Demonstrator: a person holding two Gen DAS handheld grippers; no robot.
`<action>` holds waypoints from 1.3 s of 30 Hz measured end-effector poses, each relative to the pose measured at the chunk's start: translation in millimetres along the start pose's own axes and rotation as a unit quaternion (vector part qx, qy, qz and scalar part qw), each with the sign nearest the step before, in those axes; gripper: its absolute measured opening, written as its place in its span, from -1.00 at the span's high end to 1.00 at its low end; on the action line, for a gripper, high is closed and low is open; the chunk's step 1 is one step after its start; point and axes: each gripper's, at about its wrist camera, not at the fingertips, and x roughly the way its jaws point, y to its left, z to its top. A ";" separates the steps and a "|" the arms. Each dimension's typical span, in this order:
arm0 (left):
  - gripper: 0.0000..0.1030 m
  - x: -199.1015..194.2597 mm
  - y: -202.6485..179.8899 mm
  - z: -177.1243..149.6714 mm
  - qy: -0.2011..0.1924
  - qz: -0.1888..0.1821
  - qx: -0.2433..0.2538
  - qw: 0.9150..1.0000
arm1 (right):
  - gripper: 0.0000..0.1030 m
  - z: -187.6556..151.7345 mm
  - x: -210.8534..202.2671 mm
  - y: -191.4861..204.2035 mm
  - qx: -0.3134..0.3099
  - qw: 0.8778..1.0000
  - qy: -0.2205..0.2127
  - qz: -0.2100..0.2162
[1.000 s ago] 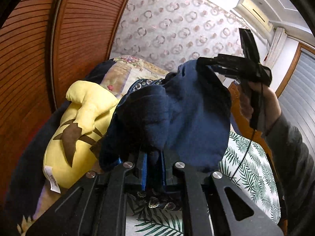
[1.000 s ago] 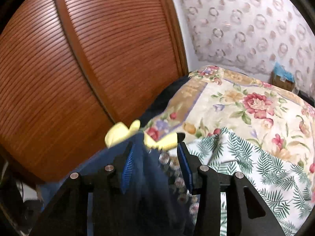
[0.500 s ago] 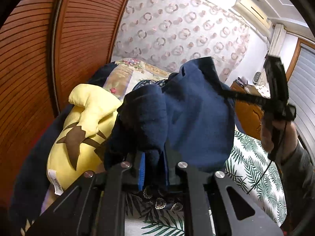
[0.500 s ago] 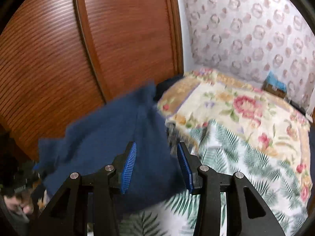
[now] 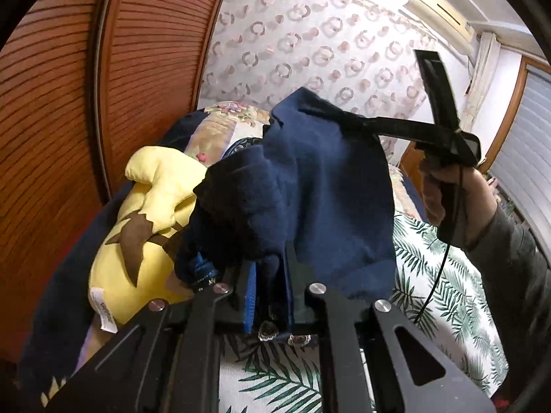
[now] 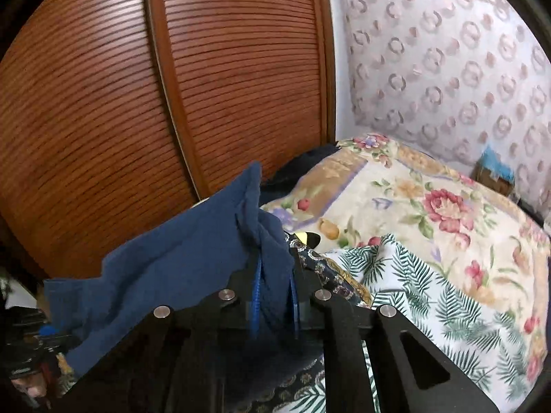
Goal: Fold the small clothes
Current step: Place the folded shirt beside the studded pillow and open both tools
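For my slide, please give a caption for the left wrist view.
Both grippers, left and right, lift a navy garment above the bed.

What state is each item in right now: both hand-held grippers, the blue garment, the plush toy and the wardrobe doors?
Left hand-held gripper: shut on blue garment.
Right hand-held gripper: jaws closing, blue garment between the pads.
Blue garment: lifted, bunched, not folded, hanging between both grippers.
Yellow plush toy: lying on the bed, untouched.
Wardrobe doors: closed.
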 end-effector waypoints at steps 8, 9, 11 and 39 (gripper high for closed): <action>0.07 -28.4 -21.5 5.9 -0.049 0.032 0.063 0.996 | 0.61 -26.2 -48.0 -3.0 0.024 0.999 -0.029 -0.017; 0.02 -32.4 -24.5 6.3 -0.057 0.032 0.070 0.995 | 0.60 -29.6 -59.9 -1.0 0.023 0.999 -0.036 -0.020; -0.22 -41.8 -33.9 7.5 -0.069 0.035 0.087 0.993 | 0.49 -38.3 -82.2 5.4 0.025 0.998 -0.049 -0.024; -0.72 -67.8 -177.5 -32.9 -0.094 -0.044 0.183 0.978 | -0.12 -254.9 -368.6 76.3 0.099 0.973 -0.125 -0.170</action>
